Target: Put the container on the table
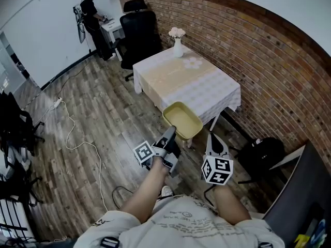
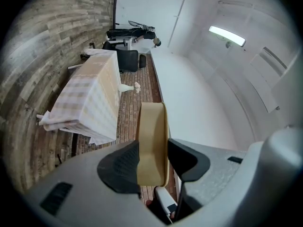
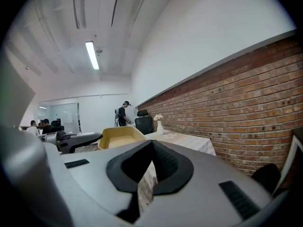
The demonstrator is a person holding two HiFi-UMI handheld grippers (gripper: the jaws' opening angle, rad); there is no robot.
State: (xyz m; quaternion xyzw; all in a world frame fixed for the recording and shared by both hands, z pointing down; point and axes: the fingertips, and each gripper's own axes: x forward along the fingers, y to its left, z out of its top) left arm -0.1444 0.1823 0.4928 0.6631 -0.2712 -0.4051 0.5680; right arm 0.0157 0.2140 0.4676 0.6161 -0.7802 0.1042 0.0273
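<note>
The container (image 1: 182, 119) is a shallow yellow tub, held in the air just off the near corner of the table (image 1: 207, 89). My left gripper (image 1: 170, 136) is shut on the near rim, and the container (image 2: 152, 141) shows edge-on between the two black pads. The right gripper (image 1: 213, 138) hovers beside the tub on the right, apart from it. In its own view the right gripper (image 3: 152, 143) has its jaws together with nothing in them, and the container (image 3: 120, 137) and the left gripper (image 3: 75, 141) lie to the left.
The table carries a white and cream cloth, and a white vase of flowers (image 1: 177, 41) stands at its far end. A black office chair (image 1: 139, 32) and a person (image 1: 92, 17) are beyond. A black bag (image 1: 261, 156) lies by the brick wall. A cable (image 1: 77, 138) runs across the wooden floor.
</note>
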